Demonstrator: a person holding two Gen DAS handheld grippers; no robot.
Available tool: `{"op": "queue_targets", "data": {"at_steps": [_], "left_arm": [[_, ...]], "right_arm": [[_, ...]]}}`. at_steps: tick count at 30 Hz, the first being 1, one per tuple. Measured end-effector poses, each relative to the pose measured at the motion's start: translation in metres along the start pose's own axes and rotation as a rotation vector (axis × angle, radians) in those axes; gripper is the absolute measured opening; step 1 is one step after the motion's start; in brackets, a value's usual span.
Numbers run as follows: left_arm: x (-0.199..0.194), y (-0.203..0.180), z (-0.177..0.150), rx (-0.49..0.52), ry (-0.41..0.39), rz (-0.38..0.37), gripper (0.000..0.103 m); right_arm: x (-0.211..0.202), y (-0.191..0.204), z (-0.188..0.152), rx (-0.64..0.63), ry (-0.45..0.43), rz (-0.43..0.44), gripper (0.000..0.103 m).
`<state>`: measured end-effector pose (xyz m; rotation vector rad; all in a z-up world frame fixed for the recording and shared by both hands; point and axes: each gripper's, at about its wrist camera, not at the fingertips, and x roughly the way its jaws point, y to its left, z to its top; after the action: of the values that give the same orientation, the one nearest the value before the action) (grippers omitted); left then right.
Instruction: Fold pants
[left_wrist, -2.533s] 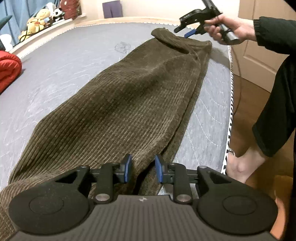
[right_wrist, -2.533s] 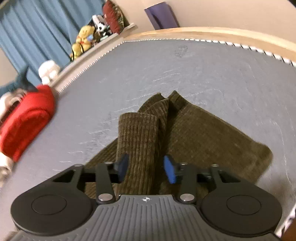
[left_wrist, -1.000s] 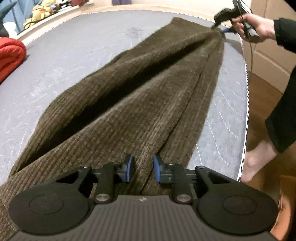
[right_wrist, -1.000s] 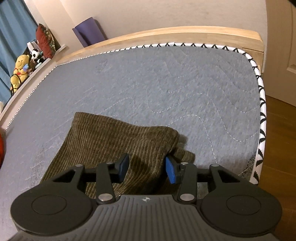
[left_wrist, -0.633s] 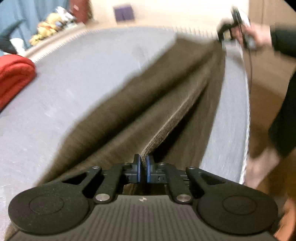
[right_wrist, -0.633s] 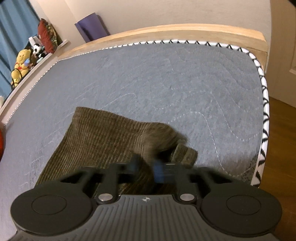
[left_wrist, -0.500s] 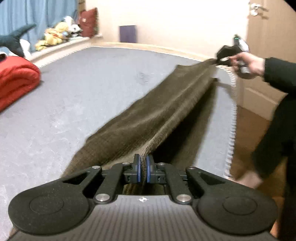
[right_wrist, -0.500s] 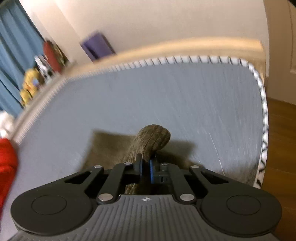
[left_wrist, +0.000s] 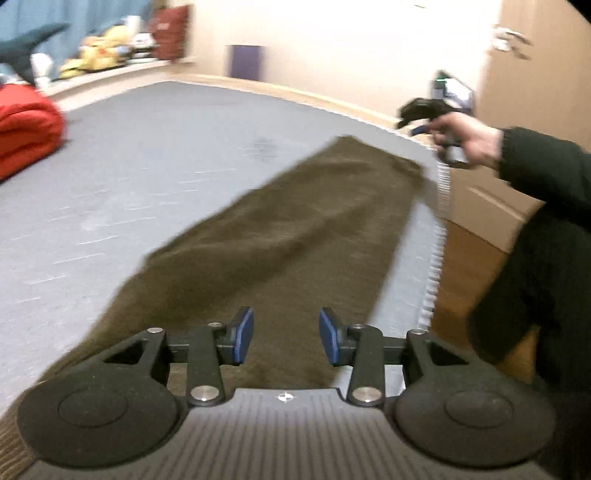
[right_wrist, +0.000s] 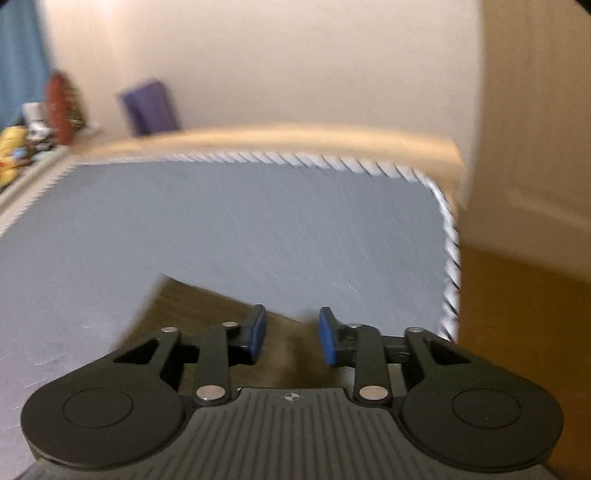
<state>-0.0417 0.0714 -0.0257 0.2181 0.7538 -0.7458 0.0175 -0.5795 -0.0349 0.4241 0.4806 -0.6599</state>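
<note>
**Both grippers let go, pants lay in a long strip**

Left gripper (left_wrist: 284, 341) hung with its jaws wide and nothing between them, just above the near end of the pants (left_wrist: 280, 236). Those lay as one long brown strip on the mattress (left_wrist: 147, 155), close along its patterned edge. At the far end the right gripper (right_wrist: 291, 334) was likewise spread and empty, over the pants' corner (right_wrist: 207, 306). Both views were blurred, so the layers could not be told apart.

Judging from this, the lengthwise fold looked done and a crosswise one was due. To do it well, each gripper should pinch all layers at one end's corners and carry that end squarely onto the other. A red blanket (left_wrist: 26, 125) lay well apart.
</note>
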Motion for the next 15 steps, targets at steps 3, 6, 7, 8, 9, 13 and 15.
{"op": "queue_targets", "data": {"at_steps": [3,6,7,8,9,13,15], "left_arm": [[0.007,0.009,0.000,-0.056,-0.002,0.125,0.045],[0.014,0.023,0.000,-0.166,-0.004,0.228,0.045],[0.015,0.029,0.000,-0.179,-0.002,0.264,0.045],[0.014,0.031,0.000,-0.183,0.000,0.298,0.045],[0.012,0.037,0.000,-0.189,-0.004,0.324,0.045],[-0.002,0.053,0.001,-0.263,-0.024,0.381,0.045],[-0.007,0.060,0.003,-0.275,-0.020,0.411,0.046]], "right_arm": [[0.000,0.043,-0.012,-0.102,0.007,0.141,0.043],[0.013,0.088,-0.035,-0.197,0.126,0.320,0.046],[0.018,0.103,-0.045,-0.217,0.171,0.354,0.047],[0.022,0.115,-0.053,-0.230,0.204,0.379,0.047],[0.026,0.128,-0.061,-0.247,0.230,0.397,0.047],[0.040,0.176,-0.091,-0.379,0.297,0.400,0.047],[0.049,0.184,-0.102,-0.418,0.304,0.317,0.047]]}}
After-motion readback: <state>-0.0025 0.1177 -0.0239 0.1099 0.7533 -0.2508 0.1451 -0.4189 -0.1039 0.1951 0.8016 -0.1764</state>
